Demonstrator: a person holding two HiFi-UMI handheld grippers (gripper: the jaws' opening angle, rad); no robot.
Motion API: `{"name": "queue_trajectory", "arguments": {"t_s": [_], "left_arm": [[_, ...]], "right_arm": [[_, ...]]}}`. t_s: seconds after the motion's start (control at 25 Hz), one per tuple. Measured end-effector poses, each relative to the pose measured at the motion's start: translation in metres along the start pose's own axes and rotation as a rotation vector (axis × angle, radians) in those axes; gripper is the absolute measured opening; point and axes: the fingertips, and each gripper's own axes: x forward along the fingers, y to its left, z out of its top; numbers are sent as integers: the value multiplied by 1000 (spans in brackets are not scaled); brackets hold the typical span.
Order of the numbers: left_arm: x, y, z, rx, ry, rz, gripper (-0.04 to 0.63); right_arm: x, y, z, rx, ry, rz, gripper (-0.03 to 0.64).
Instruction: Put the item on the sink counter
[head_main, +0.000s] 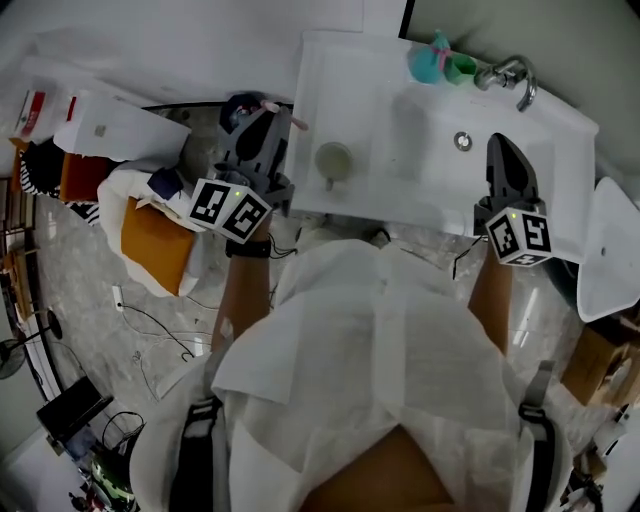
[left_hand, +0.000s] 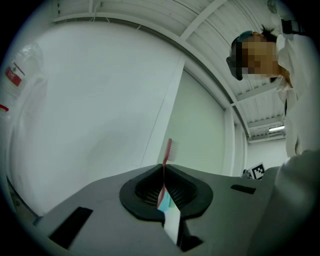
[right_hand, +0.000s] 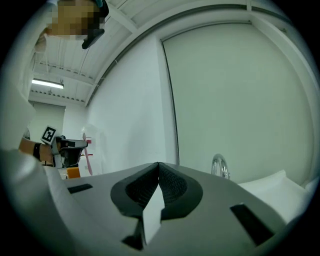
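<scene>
Pink plastic toothbrush: upright, clamped in left fingers
White sink desk: just right of it
Right fingers: closed, empty

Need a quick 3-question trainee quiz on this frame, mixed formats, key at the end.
1. True or false: the right claw is shut with nothing in it.
2. What is the left claw gripping? A) a pink toothbrush B) a sponge C) a spoon
3. Fill in: in the head view, the right claw is held over the white ____.

Key: 1 true. 2 A; the handle is pinched between the pads and the bristle end sticks out past them. 3 sink.
</scene>
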Motion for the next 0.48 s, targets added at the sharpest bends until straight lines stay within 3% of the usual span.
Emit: {"name": "queue_trajectory", "arguments": {"t_s": [0.48], "left_arm": [[10, -12, -56, -22, 80, 25, 23]], "right_arm": [[3, -6, -13, 11, 25, 76, 9]]}}
